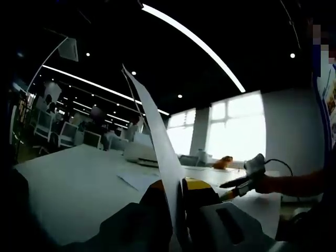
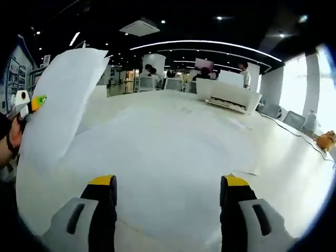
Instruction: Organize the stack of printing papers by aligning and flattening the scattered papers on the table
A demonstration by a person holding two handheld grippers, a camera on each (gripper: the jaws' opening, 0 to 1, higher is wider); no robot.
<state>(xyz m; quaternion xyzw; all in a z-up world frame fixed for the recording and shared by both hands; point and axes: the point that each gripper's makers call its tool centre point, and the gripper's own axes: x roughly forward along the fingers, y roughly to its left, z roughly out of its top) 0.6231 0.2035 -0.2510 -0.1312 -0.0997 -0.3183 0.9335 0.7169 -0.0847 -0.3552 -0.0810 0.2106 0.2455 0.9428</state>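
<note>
Upright between the left gripper's (image 1: 176,210) closed jaws stands a paper (image 1: 160,152); the right gripper (image 2: 167,190) hovers wide open over the bench (image 2: 173,142).

Bright windows (image 1: 236,128) backlight the left gripper view, leaving foreground dark; ceiling light strips (image 2: 210,44) glare; fisheye edges bend, soft focus

A wide bare stretch of white table (image 2: 173,152) lies open ahead. A raised sheet of paper (image 2: 63,110) blocks the left side; a printer (image 2: 228,94) stands far back.
</note>
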